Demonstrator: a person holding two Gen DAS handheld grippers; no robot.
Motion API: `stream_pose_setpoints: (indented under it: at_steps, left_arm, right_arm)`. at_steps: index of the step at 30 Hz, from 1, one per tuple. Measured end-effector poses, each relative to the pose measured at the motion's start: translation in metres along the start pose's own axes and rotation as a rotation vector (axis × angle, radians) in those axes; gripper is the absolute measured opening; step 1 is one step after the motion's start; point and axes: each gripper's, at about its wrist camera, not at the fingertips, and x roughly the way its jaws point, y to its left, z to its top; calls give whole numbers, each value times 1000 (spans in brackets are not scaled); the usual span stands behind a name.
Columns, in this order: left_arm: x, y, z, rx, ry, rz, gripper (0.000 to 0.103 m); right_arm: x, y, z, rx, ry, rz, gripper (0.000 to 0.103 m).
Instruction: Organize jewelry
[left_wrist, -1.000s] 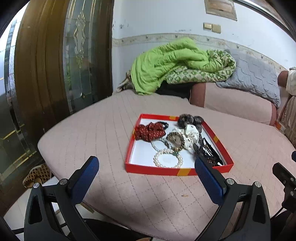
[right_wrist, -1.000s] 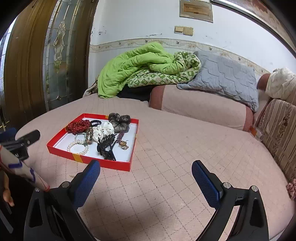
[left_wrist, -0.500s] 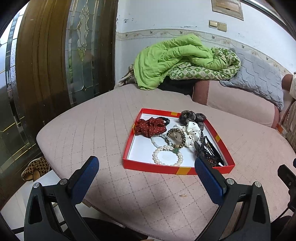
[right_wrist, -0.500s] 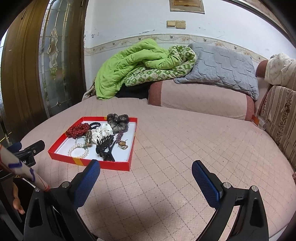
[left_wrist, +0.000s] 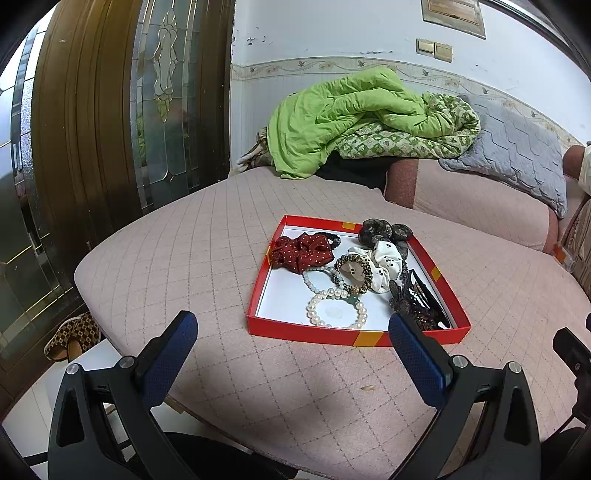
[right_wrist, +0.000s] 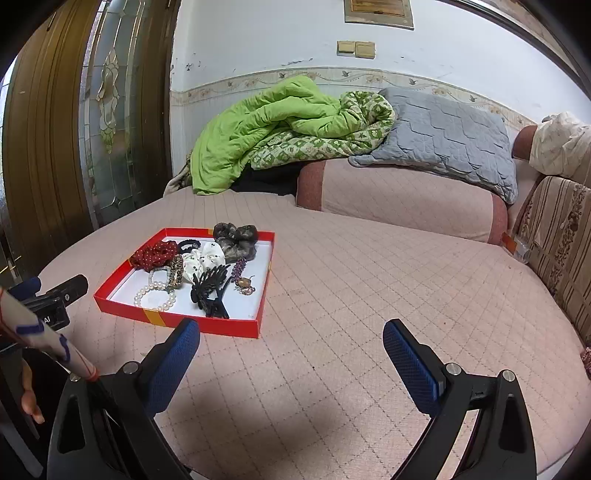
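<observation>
While both blue-padded grippers, left gripper (left_wrist: 291, 343) & right gripper (right_wrist: 291, 343), hover wide open w/ nothing held, jumbled pearl bracelet (left_wrist: 336, 308), scrunchies etc. sit unsorted in shallow red cardboard tray (left_wrist: 295, 328) on bed, so apparently nothing done yet.

Tray (left_wrist: 354, 334) on bed (left_wrist: 184, 251), bracelet (left_wrist: 336, 312) inside, blanket (left_wrist: 351, 114) probably behind

A bed (left_wrist: 192, 258) with a pink quilted cover carries everything. A shallow red tray (left_wrist: 314, 330) of jewelry and hair ties lies on it toward the near left. At the far side a pink bolster (right_wrist: 399, 195) lies across the bed, with a bunched green quilt (right_wrist: 266, 125) to its left.
</observation>
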Motion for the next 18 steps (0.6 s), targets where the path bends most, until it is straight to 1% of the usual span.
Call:
stream_pose_setpoints:
  at_steps: [18]
  left_arm:
    - [0,2,0,9,3,-1,103]
  right_arm:
    - [0,0,0,-2,2,1,101]
